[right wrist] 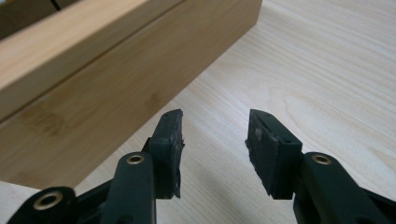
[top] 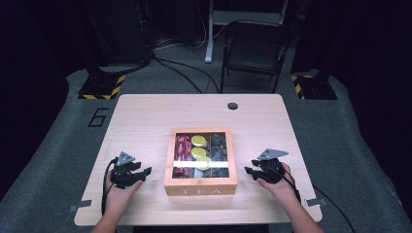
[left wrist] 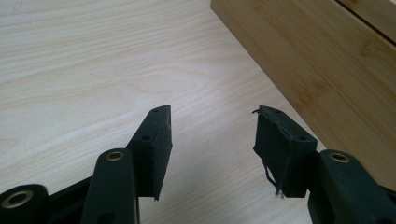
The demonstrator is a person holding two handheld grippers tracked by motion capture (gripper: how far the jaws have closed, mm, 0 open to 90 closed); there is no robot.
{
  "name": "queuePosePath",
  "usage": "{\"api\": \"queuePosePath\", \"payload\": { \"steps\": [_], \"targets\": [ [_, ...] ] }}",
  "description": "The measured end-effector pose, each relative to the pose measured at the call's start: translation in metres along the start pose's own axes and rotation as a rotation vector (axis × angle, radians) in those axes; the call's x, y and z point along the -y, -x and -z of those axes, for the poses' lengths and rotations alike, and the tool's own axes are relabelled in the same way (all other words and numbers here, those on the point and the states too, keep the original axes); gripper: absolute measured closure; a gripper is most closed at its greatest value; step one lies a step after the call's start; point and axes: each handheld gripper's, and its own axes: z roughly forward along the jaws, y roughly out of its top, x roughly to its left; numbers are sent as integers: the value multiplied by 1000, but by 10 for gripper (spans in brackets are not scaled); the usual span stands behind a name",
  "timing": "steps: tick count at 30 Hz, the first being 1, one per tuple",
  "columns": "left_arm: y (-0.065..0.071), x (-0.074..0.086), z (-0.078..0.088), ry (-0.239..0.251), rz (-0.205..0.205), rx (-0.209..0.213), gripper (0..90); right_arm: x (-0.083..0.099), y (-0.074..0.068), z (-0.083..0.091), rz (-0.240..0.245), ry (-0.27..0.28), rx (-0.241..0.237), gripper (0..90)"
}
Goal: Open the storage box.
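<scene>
Both hand-held grippers, left (top: 147,171) and right (top: 248,171), rest released flanking the tea box (top: 200,186); uneven side contact risks skewing it.

The high view looks forward and down from above the near edge, taking in the whole bench (top: 145,116). Each gripper view sits low and close behind its tongs, facing the wooden box (top: 200,187): its wall lies at 2 o'clock in the left gripper view (left wrist: 327,70) and at 10 o'clock in the right (right wrist: 93,93).
</scene>
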Motion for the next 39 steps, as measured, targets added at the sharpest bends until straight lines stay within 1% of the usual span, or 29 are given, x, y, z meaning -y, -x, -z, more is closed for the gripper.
{"api": "queuePosePath", "payload": {
  "steps": [1,2,3,4,5,6,7,8,9,10,12,13,14,15,17,19,21,22,23,24,25,26,28,31,32,33,36,38,39],
  "targets": [
    [1,-1,1,-2,-4,5,459,-1,0,1,4,6,0,558],
    [2,-1,2,5,-8,4,460,-3,-2,4,-4,21,-20,573],
    [2,-2,3,-1,-10,12,464,-3,-2,5,-7,28,-20,577],
    [2,-2,3,-1,-10,12,471,-3,-2,5,-7,28,-20,577],
    [3,-2,3,-2,-9,14,480,-6,-3,7,-6,25,-36,584],
    [3,-2,3,-6,-10,17,480,-6,-3,7,-6,25,-36,584],
    [4,-2,4,-7,-10,19,485,-7,-5,8,-20,34,-33,589],
    [4,-2,4,-5,-9,21,494,-11,-6,13,-12,44,-34,594],
    [6,-3,6,-2,-6,28,495,-14,-7,16,-17,49,-34,597],
    [7,-3,7,5,-10,24,495,-17,-8,18,-12,54,-35,602],
    [8,-4,8,3,-19,33,494,-19,-8,21,-5,57,-38,606],
    [10,-5,10,8,-20,32,494,-24,-11,26,-10,56,-44,604],
    [10,-5,10,8,-20,32,492,-24,-11,26,-10,56,-44,604],
    [11,-5,12,16,-21,33,490,-27,-15,29,2,56,-50,590],
    [12,-5,12,22,-18,32,485,-28,-17,31,7,56,-52,585],
    [12,-6,13,17,-19,42,475,-31,-21,36,20,65,-53,581],
    [13,-7,15,30,-17,46,459,-33,-28,43,23,87,-57,580],
    [13,-7,15,30,-17,46,454,-33,-28,43,23,87,-57,580],
    [14,-7,16,39,-20,36,446,-34,-33,47,23,101,-64,584],
    [14,-7,16,39,-20,36,440,-34,-33,47,23,101,-64,584],
    [15,-7,16,47,-20,28,440,-34,-36,49,27,101,-67,590],
    [15,-8,17,43,-19,32,434,-34,-43,52,37,109,-79,602],
    [15,-8,18,46,-23,33,433,-34,-45,53,44,113,-80,616],
    [16,-8,18,59,-23,22,430,-29,-55,57,51,119,-93,651],
    [16,-8,19,60,-25,21,430,-25,-59,59,63,118,-116,668],
    [16,-8,20,54,-28,24,431,-23,-61,59,57,115,-121,675],
    [16,-8,19,56,-26,20,432,-19,-64,59,70,110,-129,691],
    [16,-8,19,55,-24,19,434,-15,-66,58,76,108,-125,704],
    [16,-8,20,50,-25,24,438,-13,-66,57,73,106,-136,708]
  ]
}}
